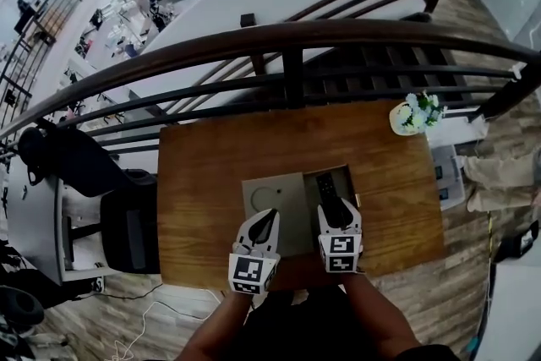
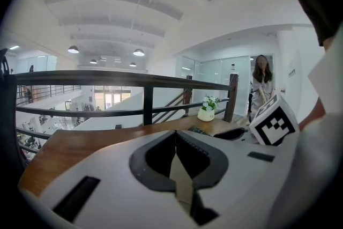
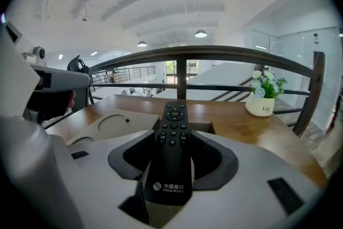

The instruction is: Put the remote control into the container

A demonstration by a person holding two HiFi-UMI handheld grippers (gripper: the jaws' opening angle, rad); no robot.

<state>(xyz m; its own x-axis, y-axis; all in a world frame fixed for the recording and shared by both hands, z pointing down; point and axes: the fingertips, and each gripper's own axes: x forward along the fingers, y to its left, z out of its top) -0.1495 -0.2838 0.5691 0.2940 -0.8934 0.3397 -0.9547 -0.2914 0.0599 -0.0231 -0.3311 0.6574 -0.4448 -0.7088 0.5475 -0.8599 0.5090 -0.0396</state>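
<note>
A black remote control (image 1: 326, 188) (image 3: 171, 153) lies lengthwise between the jaws of my right gripper (image 1: 336, 212) (image 3: 174, 143), which is shut on it. Its button end points out over the open compartment of the cardboard container (image 1: 342, 180) (image 3: 201, 127) on the wooden table (image 1: 211, 182). The container's flat lid flap (image 1: 275, 197) (image 3: 115, 123) spreads to the left. My left gripper (image 1: 265, 223) (image 2: 176, 150) sits over that flap, and a thin strip of cardboard (image 2: 183, 182) shows pinched between its closed jaws.
A white pot of flowers (image 1: 408, 117) (image 3: 263, 103) stands at the table's far right corner. A dark railing (image 1: 287, 38) runs just behind the table. A black office chair (image 1: 84, 173) sits left of it. A person (image 2: 261, 83) stands off to the right.
</note>
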